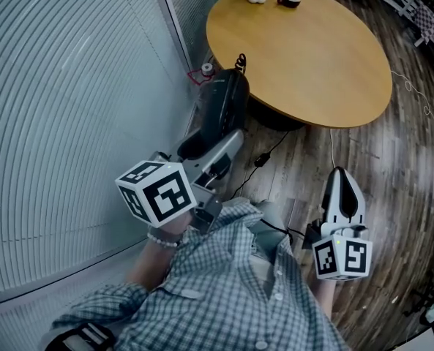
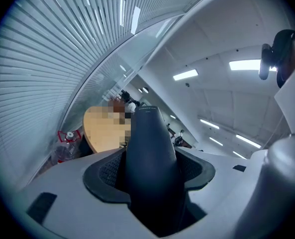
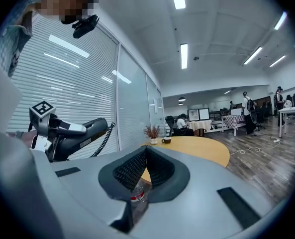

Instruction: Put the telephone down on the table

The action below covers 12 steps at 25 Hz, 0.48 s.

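The telephone (image 1: 227, 101), a smooth dark handset with a rounded, tapering body and a coiled cord (image 3: 103, 139), is clamped between the ribbed pads (image 2: 107, 171) of the left gripper (image 1: 215, 148). It is held in the air beside the slatted blinds (image 1: 55, 86), short of the round wooden table (image 1: 312, 64). The jaws of the right gripper (image 1: 342, 185) are closed together, with nothing between them.
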Motion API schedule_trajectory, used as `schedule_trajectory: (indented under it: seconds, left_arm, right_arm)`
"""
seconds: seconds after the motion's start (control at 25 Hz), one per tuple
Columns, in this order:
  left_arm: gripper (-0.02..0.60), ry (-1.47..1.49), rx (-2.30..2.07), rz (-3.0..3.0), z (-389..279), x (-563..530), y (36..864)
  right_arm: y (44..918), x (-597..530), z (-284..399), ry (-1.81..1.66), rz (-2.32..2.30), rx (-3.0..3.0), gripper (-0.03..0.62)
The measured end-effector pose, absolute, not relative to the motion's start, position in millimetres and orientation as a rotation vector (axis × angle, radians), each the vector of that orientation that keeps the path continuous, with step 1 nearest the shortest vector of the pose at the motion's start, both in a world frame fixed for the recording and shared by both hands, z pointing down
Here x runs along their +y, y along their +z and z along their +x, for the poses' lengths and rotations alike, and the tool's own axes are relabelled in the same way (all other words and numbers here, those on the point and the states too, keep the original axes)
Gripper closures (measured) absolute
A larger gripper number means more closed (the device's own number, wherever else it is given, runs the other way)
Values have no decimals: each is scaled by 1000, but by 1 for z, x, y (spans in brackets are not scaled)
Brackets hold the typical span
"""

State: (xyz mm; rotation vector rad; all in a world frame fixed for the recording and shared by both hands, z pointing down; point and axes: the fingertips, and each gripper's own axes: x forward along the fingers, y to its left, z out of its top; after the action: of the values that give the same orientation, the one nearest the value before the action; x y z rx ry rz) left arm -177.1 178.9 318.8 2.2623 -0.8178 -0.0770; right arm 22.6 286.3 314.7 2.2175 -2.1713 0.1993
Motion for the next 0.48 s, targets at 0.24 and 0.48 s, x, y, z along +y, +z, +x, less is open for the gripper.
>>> schedule_trajectory:
  seconds: [0.24,0.48]
  left_arm:
    - [301,-68,-821,2257,-172,166,322]
    - [301,-79,-865,2251,-144,137,312]
  right_arm:
    - [318,267,30,213,2209,-2176,586]
    - [310,220,55,212,2132,-2252,586]
